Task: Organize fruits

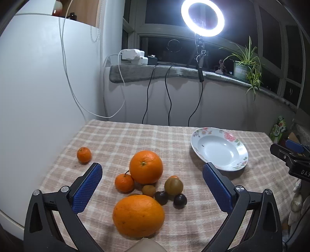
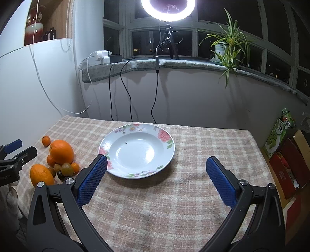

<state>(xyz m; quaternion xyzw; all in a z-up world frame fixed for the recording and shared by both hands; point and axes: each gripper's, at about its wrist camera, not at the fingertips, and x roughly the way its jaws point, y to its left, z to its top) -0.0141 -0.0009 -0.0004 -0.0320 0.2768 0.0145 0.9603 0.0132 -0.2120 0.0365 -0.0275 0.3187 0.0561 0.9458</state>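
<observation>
The fruits are gathered in a loose cluster on the checked tablecloth (image 1: 120,139), and most of them are seen between and just ahead of the spread fingers of the left gripper (image 1: 152,170). Nearest to it lies a large orange (image 1: 138,215), low between the two blue pads. Beyond that, a second large orange (image 1: 146,167) is seen with its stem end up, and a small mandarin (image 1: 124,182) is pressed against its left side. To the right of these, a yellow-green plum (image 1: 173,186), a small brownish fruit (image 1: 148,190) and two dark plums (image 1: 161,197) (image 1: 180,201) lie close together. Another mandarin (image 1: 84,154) is set apart, beyond the left finger tip. Nothing is gripped: the left gripper's jaws are held wide apart, with no pad in contact with any fruit.

The floral plate (image 2: 164,153) is seen empty, apart from a tiny dark speck, just ahead of the right gripper (image 2: 156,162), its near-left rim close beside the left pad. The right gripper's jaws are likewise spread fully, with only bare cloth between them. From this view the fruit cluster is placed well off to the left, beside the other gripper.

Farther out, a lit ring light (image 1: 202,17) on a tripod, a potted plant (image 1: 244,64) and white chargers (image 1: 132,55) are seen on the grey windowsill (image 1: 135,72), with cables hung down the wall.
</observation>
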